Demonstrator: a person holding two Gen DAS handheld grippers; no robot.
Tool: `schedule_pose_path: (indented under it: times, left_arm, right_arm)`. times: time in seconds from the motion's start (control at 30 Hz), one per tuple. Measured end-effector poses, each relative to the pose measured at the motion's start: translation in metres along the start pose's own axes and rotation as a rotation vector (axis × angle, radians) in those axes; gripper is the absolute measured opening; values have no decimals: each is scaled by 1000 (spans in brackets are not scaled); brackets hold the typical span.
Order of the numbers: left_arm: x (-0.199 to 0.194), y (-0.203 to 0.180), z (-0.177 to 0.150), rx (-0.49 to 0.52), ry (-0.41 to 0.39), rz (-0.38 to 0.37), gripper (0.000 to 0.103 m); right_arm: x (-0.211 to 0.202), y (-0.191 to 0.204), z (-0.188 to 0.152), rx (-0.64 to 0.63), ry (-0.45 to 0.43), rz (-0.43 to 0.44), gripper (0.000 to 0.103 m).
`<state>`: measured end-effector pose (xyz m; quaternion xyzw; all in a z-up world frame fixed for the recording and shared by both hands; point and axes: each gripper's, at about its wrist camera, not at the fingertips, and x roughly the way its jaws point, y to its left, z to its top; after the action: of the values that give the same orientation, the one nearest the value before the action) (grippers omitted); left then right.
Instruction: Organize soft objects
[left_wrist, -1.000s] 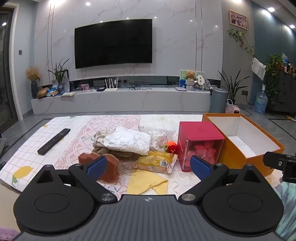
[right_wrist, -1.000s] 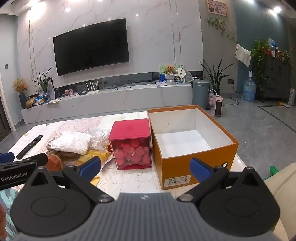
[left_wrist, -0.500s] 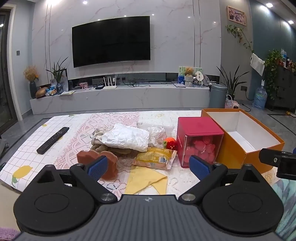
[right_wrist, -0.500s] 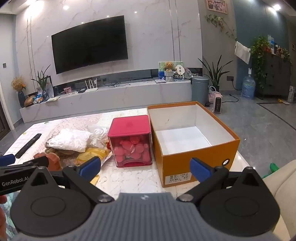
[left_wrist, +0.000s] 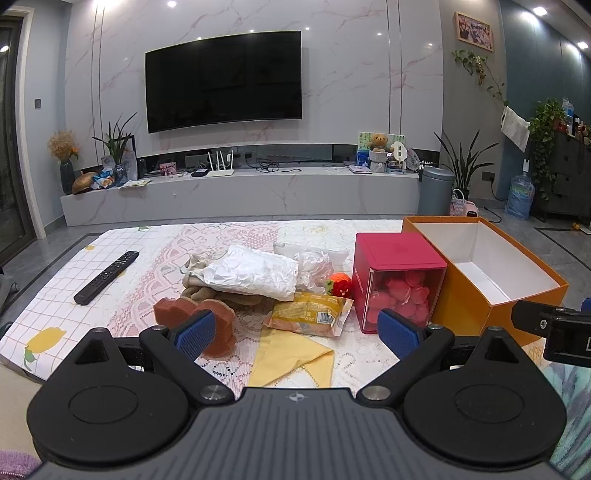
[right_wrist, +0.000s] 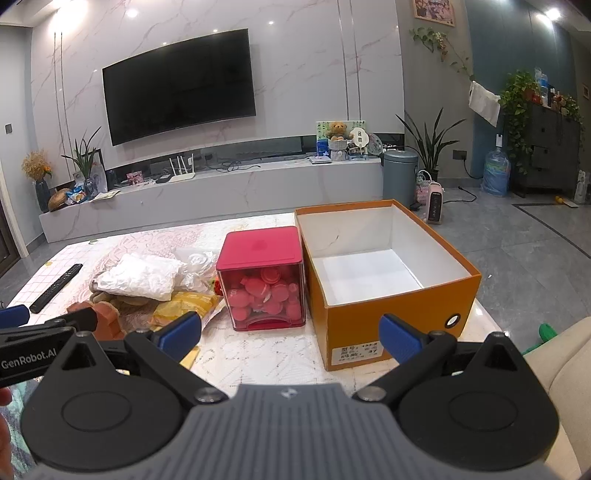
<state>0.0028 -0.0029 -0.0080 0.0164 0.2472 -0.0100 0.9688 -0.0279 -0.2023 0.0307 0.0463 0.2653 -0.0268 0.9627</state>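
Observation:
A heap of soft things lies mid-table: a crumpled white bag (left_wrist: 255, 271) (right_wrist: 142, 275) over a brown plush toy (left_wrist: 207, 293), an orange-brown sponge (left_wrist: 195, 317), a yellow snack packet (left_wrist: 310, 314) (right_wrist: 184, 306), a yellow cloth (left_wrist: 291, 356) and a small red-orange ball (left_wrist: 340, 282). An open orange box (right_wrist: 388, 266) (left_wrist: 484, 269) stands at the right, white inside and bare. My left gripper (left_wrist: 297, 330) hovers open near the table's front edge, short of the heap. My right gripper (right_wrist: 290, 332) is open too, before the box and the red container (right_wrist: 264, 277).
The red-lidded clear container (left_wrist: 399, 280) holds pink pieces and stands between heap and box. A black remote (left_wrist: 107, 277) lies at the left on the patterned tablecloth (left_wrist: 66, 295). A beige sofa edge (right_wrist: 561, 369) is at my right.
Both views have risen and pulled back slightly, so the table objects sit a little lower and smaller. Both grippers stay open and nothing on the table has moved.

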Motion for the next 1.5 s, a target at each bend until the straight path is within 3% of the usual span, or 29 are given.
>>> schedule_pose_path:
  times: [1.5]
  left_arm:
    - [2, 1, -1, -24, 29, -4, 103]
  right_arm:
    - [7, 4, -4, -13, 22, 8, 100]
